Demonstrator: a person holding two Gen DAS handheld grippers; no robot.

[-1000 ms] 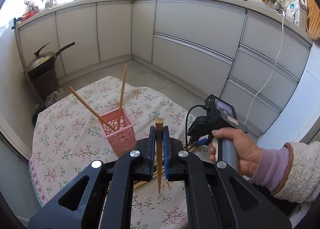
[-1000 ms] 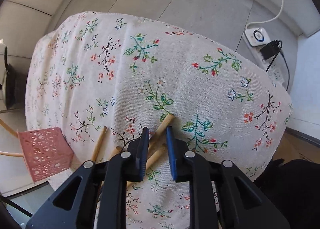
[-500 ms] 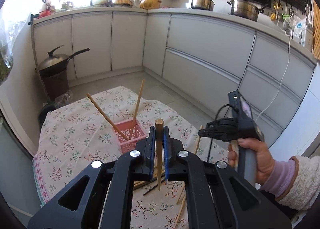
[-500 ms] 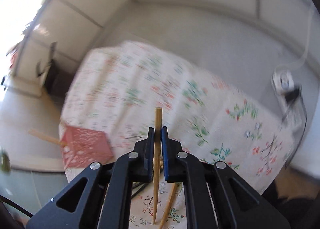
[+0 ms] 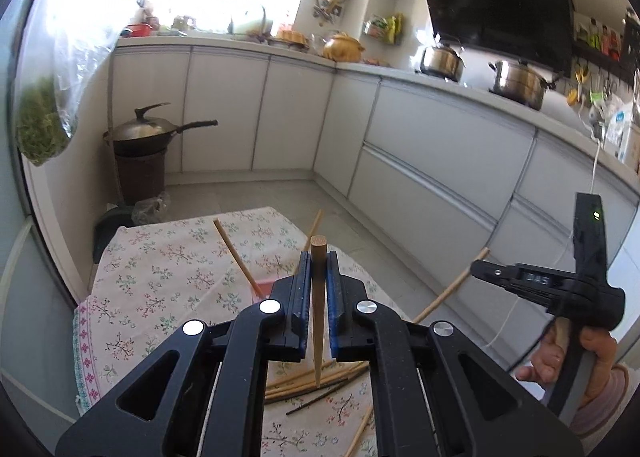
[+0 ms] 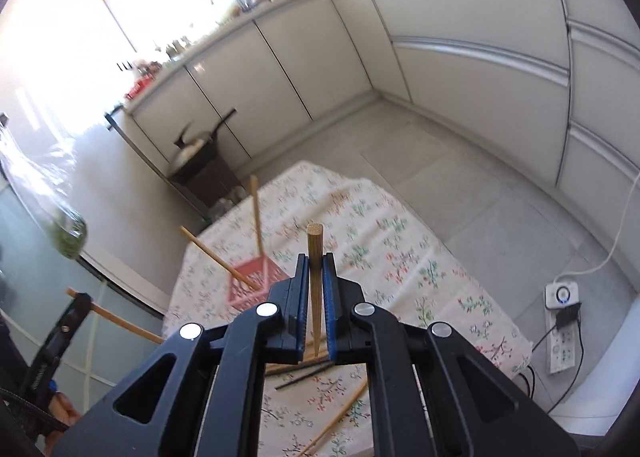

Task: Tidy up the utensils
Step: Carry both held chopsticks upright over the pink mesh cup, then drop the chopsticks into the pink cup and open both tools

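Note:
My left gripper (image 5: 319, 257) is shut on a wooden chopstick (image 5: 319, 309) that stands upright between its blue pads. The right gripper (image 6: 315, 257) is likewise shut on a second chopstick (image 6: 314, 289), thick end up. Each shows in the other's view: the right gripper (image 5: 480, 268) with its slanted chopstick (image 5: 452, 289), the left gripper (image 6: 82, 299) with its chopstick (image 6: 120, 323). A pink basket (image 6: 250, 283) on the floral tablecloth (image 6: 400, 257) holds two leaning chopsticks (image 6: 256, 213). In the left wrist view the basket (image 5: 262, 286) is mostly hidden by my fingers. Both grippers hang above the table.
Several loose chopsticks (image 6: 312, 369), light and dark, lie in a pile (image 5: 316, 381) on the cloth below the grippers. A wok on a dark stand (image 5: 148, 133) sits beyond the table. Grey cabinets (image 5: 440, 145) line the walls. A power strip (image 6: 562, 325) lies on the floor.
The right gripper closed on a chopstick from the pile and lifted it high off the table, rolling as it rose. The left gripper rose a little with its chopstick.

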